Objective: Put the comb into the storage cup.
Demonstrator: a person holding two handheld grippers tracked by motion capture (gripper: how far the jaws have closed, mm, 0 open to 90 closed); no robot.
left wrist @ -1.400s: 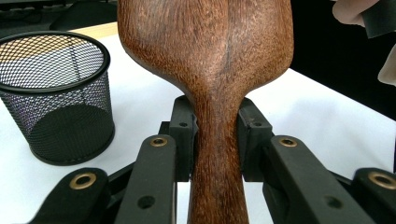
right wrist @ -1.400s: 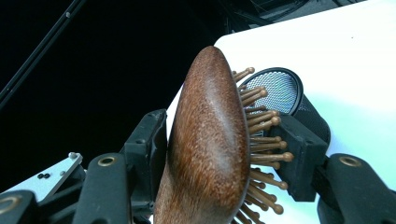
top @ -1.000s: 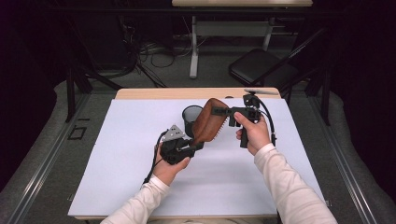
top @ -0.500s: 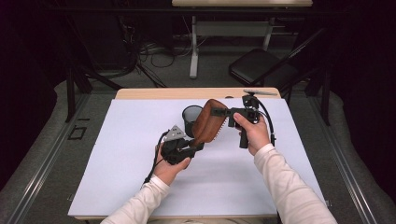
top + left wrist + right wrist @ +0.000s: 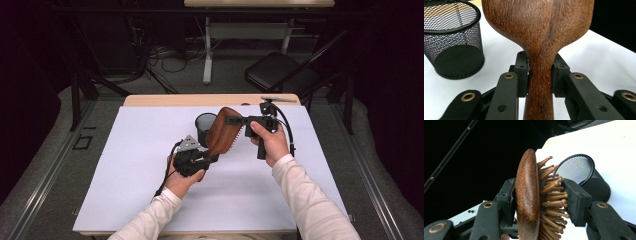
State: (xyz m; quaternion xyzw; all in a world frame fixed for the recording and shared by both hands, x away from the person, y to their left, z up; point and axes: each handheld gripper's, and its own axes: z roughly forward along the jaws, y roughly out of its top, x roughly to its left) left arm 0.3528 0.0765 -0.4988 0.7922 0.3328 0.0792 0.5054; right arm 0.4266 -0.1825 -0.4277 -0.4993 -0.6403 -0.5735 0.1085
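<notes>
Right gripper view bares the wooden hairbrush (image 5: 527,195)'s pegs; both grippers, left (image 5: 540,75) and right (image 5: 541,200), seemingly clamp it beside the mesh cup (image 5: 451,37).

A reddish-brown wooden hairbrush (image 5: 222,131) with visible grain and a speckled back carries lighter tan wooden bristles (image 5: 551,195). Just to its left stands a black wire-mesh cup (image 5: 451,37) with a fine criss-cross pattern. Both grippers, left (image 5: 209,159) and right (image 5: 234,120), are matte black with brass-coloured rivets. The table (image 5: 130,150) is white with a pale wood far edge. The person's sleeves (image 5: 310,200) are white.
</notes>
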